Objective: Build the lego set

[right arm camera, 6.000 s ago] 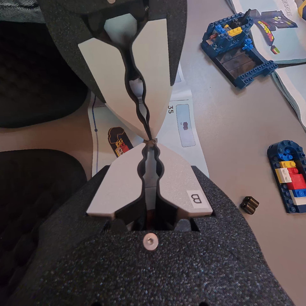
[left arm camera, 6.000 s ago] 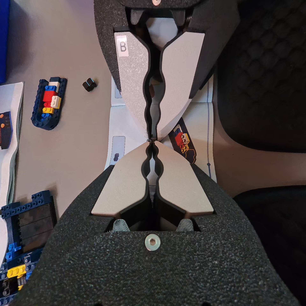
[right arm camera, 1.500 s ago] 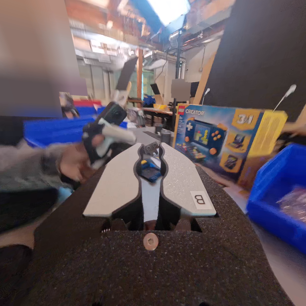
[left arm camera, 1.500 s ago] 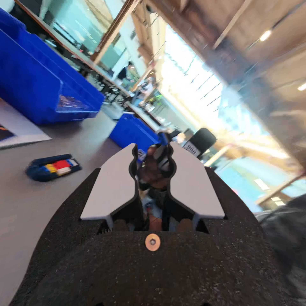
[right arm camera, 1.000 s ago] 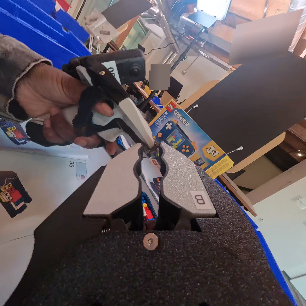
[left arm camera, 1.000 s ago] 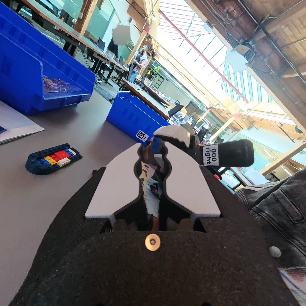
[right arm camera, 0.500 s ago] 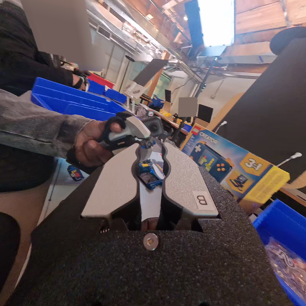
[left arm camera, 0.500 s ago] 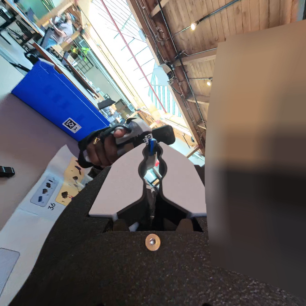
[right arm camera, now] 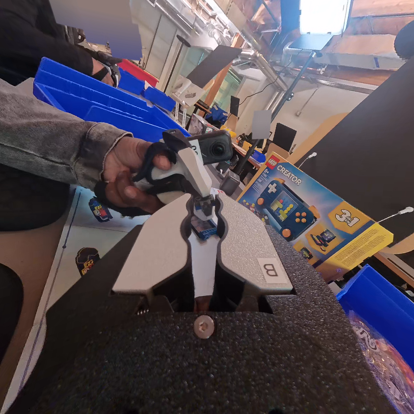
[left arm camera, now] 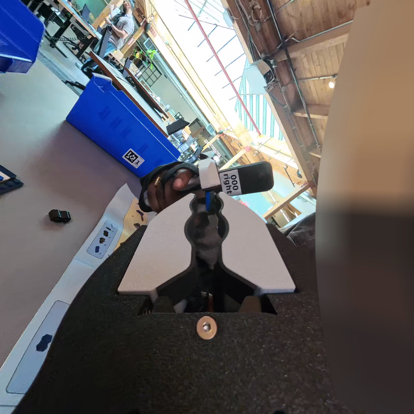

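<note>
Both grippers meet tip to tip in the air above the table. In the left wrist view my left gripper (left arm camera: 208,198) has a small blue brick (left arm camera: 208,201) with a dark grey part between its fingertips. The right gripper's camera body (left arm camera: 246,179), held by a hand (left arm camera: 161,192), sits just beyond. In the right wrist view my right gripper (right arm camera: 204,198) has its pads against the sides of the dark grey studded piece (right arm camera: 202,202). The left gripper's white fingers (right arm camera: 195,172) pinch the same piece from above and below.
A blue bin (left arm camera: 116,132), a small black piece (left arm camera: 59,216) and an instruction sheet (left arm camera: 105,237) are on the grey table. A brick-set box (right arm camera: 313,224), blue bins (right arm camera: 100,105), another bin (right arm camera: 380,302) and a blue brick model (right arm camera: 205,231) lie around. A grey sleeve (right arm camera: 44,139) crosses the left. Left and right tips are no more than a few centimetres apart. Both grippers' tips are roughly 20 cm from the blue brick model (right arm camera: 205,231).
Half a second ago the left gripper alone held the blue piece and the right stood open nearby. Now the right's pads have come in on the same piece, and the left's fingers stand wider.
</note>
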### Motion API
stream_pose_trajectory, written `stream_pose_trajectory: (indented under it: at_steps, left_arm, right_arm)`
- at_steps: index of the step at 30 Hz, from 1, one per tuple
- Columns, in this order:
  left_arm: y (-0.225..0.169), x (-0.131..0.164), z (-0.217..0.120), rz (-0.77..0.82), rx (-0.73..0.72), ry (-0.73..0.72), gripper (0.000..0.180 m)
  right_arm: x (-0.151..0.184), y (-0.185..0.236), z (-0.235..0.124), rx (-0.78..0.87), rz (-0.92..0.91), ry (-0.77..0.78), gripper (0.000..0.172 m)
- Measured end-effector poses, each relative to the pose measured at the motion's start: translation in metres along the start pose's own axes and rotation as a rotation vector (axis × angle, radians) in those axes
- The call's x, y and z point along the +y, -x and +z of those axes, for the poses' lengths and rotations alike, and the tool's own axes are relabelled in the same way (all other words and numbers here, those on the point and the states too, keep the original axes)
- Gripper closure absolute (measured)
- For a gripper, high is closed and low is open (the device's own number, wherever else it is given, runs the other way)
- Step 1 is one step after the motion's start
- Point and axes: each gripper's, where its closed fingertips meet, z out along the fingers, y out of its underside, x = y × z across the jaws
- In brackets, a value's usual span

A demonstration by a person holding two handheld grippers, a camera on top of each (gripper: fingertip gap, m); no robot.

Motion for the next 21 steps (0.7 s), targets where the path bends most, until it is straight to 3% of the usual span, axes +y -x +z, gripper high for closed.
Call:
stream_pose_trajectory:
  at_steps: [5,9,13,18,21]
  left_arm:
    - [-0.007,-0.003,-0.001,0.126,-0.013,-0.005,0.172]
    - [-0.042,-0.058,-0.037,0.214,0.119,-0.363,0.173]
    - [-0.037,-0.095,-0.087,0.244,0.037,-0.624,0.173]
    - [-0.042,-0.103,-0.105,0.228,0.096,-0.746,0.172]
    - [-0.039,-0.1,-0.101,0.196,0.128,-0.727,0.172]
  right_arm:
    - [-0.003,-0.002,0.001,0.01,0.042,-0.031,0.153]
    - [-0.011,-0.039,-0.012,0.178,0.228,-0.135,0.152]
    - [0.007,-0.09,-0.039,0.411,0.564,-0.233,0.152]
    - [0.022,-0.127,-0.078,0.49,1.043,-0.561,0.135]
    - [0.026,-0.142,-0.106,0.429,1.288,-0.861,0.138]
